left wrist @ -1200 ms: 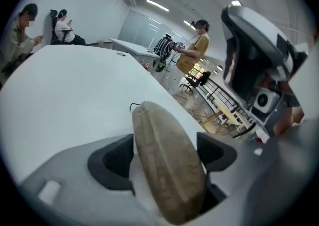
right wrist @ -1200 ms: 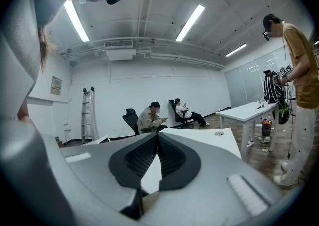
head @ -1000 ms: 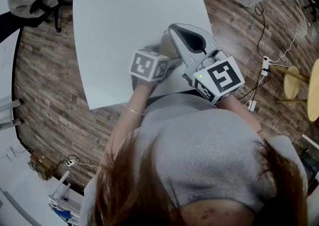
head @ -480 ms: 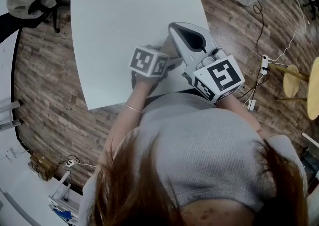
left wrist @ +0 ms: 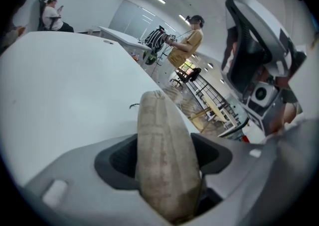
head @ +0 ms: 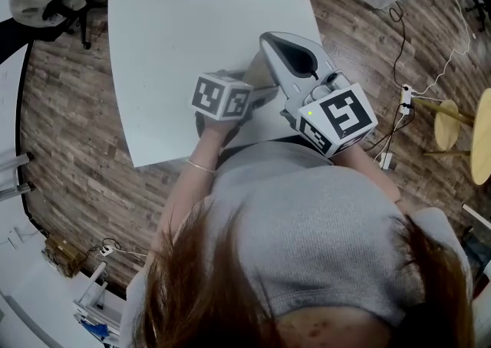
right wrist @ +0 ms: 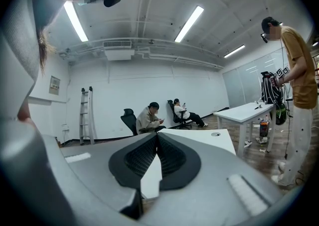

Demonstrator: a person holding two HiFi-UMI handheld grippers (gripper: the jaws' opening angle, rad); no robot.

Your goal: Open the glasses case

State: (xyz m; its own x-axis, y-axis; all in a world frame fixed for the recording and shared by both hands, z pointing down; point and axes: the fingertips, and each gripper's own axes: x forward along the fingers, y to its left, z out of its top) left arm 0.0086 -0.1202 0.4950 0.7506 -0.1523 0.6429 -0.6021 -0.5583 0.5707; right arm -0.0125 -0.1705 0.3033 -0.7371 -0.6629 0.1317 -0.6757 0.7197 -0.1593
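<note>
Two units met over the table (head: 192,17) in the head view: left gripper (head: 257,90), right gripper (head: 270,44); load mostly hidden. Left gripper view: jaws, just closing, pinched the glasses case (left wrist: 167,160) upright; squeezing its sides could hold it shut. Right gripper view: jaws clenched, empty, case unseen.

There's the glasses case (left wrist: 167,160), a soft, rounded oblong in a pale beige woven cloth, and it's closed, with no gap showing anywhere along its top. It lies on the white table (left wrist: 65,95) close to the person's edge, long axis running away down the left gripper (left wrist: 164,143) view and a small dark wisp at its far tip. It's lengthways between that gripper's jaws, which have just been closing, pads against its flanks.
</note>
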